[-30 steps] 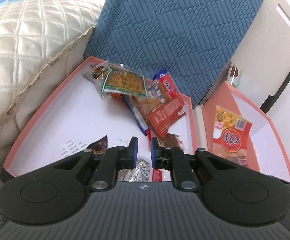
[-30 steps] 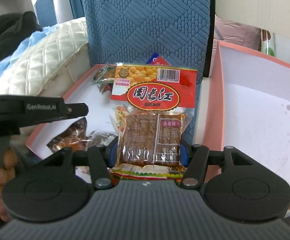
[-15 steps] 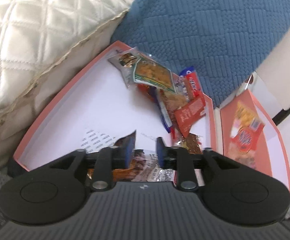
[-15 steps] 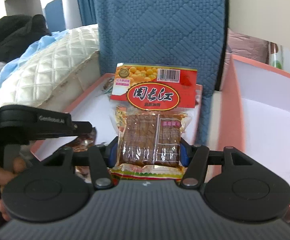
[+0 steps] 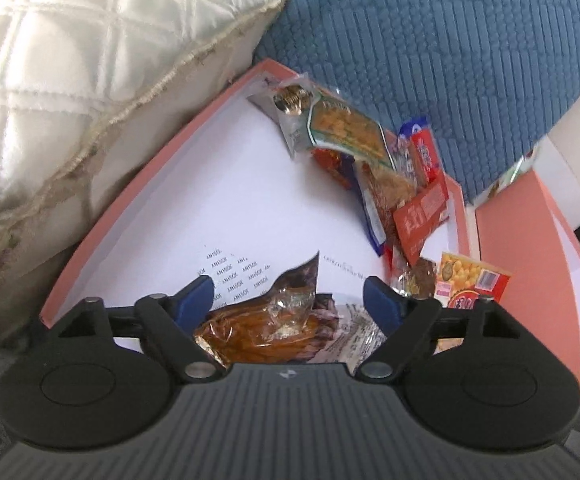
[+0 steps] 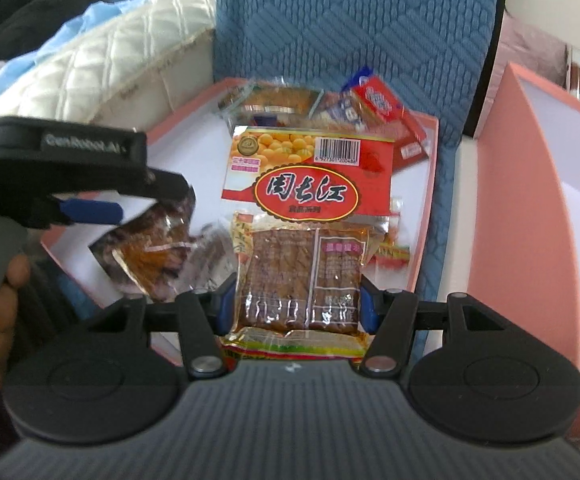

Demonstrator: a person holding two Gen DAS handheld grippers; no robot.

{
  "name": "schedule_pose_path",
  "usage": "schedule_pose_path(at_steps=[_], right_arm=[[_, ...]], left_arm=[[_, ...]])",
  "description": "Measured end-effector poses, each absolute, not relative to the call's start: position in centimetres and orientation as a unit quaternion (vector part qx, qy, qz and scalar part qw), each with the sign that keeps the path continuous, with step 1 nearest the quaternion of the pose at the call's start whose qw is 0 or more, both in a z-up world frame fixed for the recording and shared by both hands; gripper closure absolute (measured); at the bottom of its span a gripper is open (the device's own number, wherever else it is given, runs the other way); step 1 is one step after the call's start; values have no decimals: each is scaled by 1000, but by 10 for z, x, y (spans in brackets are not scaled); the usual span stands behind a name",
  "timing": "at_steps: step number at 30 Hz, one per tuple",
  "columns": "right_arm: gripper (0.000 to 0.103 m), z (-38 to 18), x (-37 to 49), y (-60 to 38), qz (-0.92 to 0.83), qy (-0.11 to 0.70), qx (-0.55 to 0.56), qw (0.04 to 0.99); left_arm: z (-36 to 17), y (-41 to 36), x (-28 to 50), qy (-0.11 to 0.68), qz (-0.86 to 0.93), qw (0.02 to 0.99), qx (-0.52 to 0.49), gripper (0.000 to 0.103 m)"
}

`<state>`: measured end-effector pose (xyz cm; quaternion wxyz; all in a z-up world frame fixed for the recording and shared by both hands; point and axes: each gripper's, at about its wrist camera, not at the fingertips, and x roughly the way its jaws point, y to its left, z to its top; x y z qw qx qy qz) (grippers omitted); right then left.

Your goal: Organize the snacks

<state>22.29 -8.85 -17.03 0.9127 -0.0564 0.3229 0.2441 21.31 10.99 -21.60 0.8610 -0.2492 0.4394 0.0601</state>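
The left gripper [image 5: 288,294] is seen with its jaws opening over a crinkled brown snack packet [image 5: 266,328] that lies between them, unpressed, near the front edge of the pink-rimmed box [image 5: 150,168]. A red tofu snack packet [image 6: 303,240] is clamped upright by the right gripper [image 6: 293,308]. More packets [image 5: 369,160] are piled in the box's far corner.

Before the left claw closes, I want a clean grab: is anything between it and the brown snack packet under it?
Nothing visible. The left claw is opening, its blue pads straddling the brown snack packet without touching it; only the box's white floor lies around it.
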Motion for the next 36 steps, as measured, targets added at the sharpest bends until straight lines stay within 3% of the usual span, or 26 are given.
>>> schedule_pose_path(at_steps=[15,20,23,24,25,28,36], right_arm=[[43,-182,229,-101,216,354,-48,909],[43,-181,231,-100,213,358,-49,908],[43,-181,231,-98,211,361,-51,907],[43,-181,231,-98,211,360,-51,907],[43,-180,231,-98,211,360,-51,907],[43,-180,230,-98,211,359,-50,908],[43,-174,224,-98,207,342,-59,915]], left_arm=[[-230,81,215,478,-2,856,-197,15],[-237,73,215,492,1,854,-167,30],[-239,63,214,492,-3,860,-138,33],[-239,61,213,490,-1,862,-127,37],[-239,60,213,489,3,864,-121,47],[-239,58,213,484,-2,868,-115,55],[-234,61,207,463,1,877,-129,65]])
